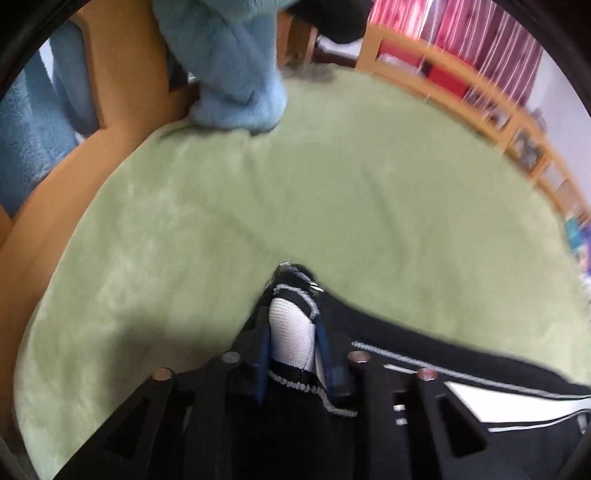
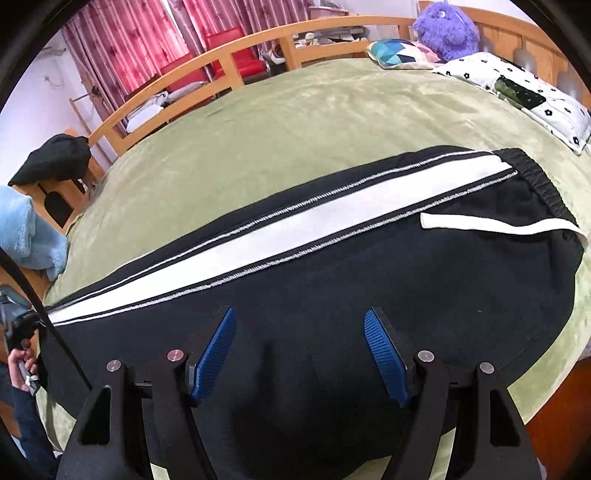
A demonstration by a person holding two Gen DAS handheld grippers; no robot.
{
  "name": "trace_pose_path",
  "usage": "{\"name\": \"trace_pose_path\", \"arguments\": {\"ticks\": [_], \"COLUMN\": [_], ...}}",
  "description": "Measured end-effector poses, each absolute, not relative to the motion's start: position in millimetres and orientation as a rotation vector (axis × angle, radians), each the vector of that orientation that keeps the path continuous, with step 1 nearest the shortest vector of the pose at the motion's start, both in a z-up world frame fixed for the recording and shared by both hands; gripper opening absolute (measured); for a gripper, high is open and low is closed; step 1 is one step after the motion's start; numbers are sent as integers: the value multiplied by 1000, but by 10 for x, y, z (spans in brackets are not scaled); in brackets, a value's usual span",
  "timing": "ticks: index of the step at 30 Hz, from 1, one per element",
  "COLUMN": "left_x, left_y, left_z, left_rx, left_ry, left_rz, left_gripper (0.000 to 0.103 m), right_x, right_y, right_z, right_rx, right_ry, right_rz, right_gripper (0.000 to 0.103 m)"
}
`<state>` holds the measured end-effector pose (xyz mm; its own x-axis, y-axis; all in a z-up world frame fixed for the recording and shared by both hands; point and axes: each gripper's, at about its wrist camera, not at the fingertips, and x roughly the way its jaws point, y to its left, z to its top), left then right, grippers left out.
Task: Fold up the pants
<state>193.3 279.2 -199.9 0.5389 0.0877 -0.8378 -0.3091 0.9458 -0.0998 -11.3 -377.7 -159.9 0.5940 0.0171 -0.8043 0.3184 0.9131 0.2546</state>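
Left wrist view: the left gripper [image 1: 293,325] points down at a green blanket [image 1: 332,206] spread over the bed, and its blue pads [image 1: 263,363] are clamped on a bunched end of the black pants [image 1: 424,350], a white knit panel with grey stitched edging squeezed between them. From that grip the pants trail away toward 4 o'clock, showing the white stripe along the leg. At 11 o'clock a light blue fleece cloth [image 1: 236,66] hangs over the wooden bed frame [image 1: 122,74] and touches the edge of the blanket. Red striped curtains [image 1: 480,33] fill the 1 o'clock corner.

Right wrist view: the right gripper [image 2: 301,354] hovers just above the dark fabric with its jaws standing wide apart, nothing between the blue pads. The pants lie flat across the blanket, running from 8 o'clock up to 2 o'clock, where the elastic waistband [image 2: 543,181] sits. A broad white stripe [image 2: 280,236] runs the length of the leg. At 9 o'clock a hand [image 2: 22,365] grips a handle. At 1 o'clock a purple plush toy [image 2: 447,29] sits by a patterned cushion [image 2: 397,51], and a white flowered pillow [image 2: 517,96] lies at 2 o'clock.
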Motion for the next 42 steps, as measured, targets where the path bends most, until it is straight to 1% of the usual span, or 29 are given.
{"name": "trace_pose_path", "arguments": {"ticks": [1,2,3,4,6,9,11,15,17,18,19,23,29,30,31,32,34,36,39,40,42], "left_x": [1911,1877,1820,1753,1666,1499,1344,1100,957,914,866,774,802,788,775,755,740,713,645,628,606], "left_y": [2741,2736,2718,2713,2653,2503,2295,1913,1769,1706,1614,1220,730,673,628,592,524,476,432,425,408], "left_z": [-1973,-1920,-1846,-1748,-1589,-1420,-1379,-1561,-1638,-1656,-1662,-1639,-1645,-1643,-1660,-1691,-1807,-1882,-1829,-1798,-1756], "left_rx": [-201,-177,-169,-173,-195,-219,-232,-239,-286,-311,-339,-356,-317,-305,-297,-293,-293,-302,-324,-324,-314], "left_ry": [967,957,936,911,894,889,894,954,962,970,980,991,1044,1042,1044,1053,1091,1123,1095,1083,1063], "left_rz": [279,314,344,348,307,266,201,153,157,134,106,66,49,59,61,57,70,88,77,73,62], "left_gripper": [44,56,58,58,58,62,67,67,67,67,67,67,67,67,67,68,68,68,68,68,68], "right_x": [-117,-115,-99,-78,-60,-98,-244,-650,-873,-979,-1065,-1049,-684,-605,-542,-479,-351,-293,-235,-208,-140], "right_y": [-3800,-3820,-3852,-3892,-3932,-3956,-4044,-4394,-4718,-4905,-5107,-5753,-6206,-6263,-6288,-6327,-6300,-6326,-6507,-6528,-6521], "right_z": [-1641,-1701,-1803,-1928,-2027,-1896,-1695,-1362,-1269,-1257,-1281,-1609,-2196,-2292,-2328,-2333,-2178,-1940,-1588,-1550,-1644], "right_rx": [388,368,343,341,344,353,376,341,365,389,431,647,828,868,888,884,789,733,724,705,669], "right_ry": [935,950,986,1034,1051,1021,952,856,828,815,803,840,856,855,838,824,781,725,645,650,693], "right_rz": [-189,-197,-226,-243,-216,-190,-161,-248,-312,-349,-377,-376,-335,-322,-314,-314,-275,-217,-116,-118,-153], "right_gripper": [72,73,73,73,73,72,72,72,80,88,89,89,89,83,63,58,39,36,35,35,36]}}
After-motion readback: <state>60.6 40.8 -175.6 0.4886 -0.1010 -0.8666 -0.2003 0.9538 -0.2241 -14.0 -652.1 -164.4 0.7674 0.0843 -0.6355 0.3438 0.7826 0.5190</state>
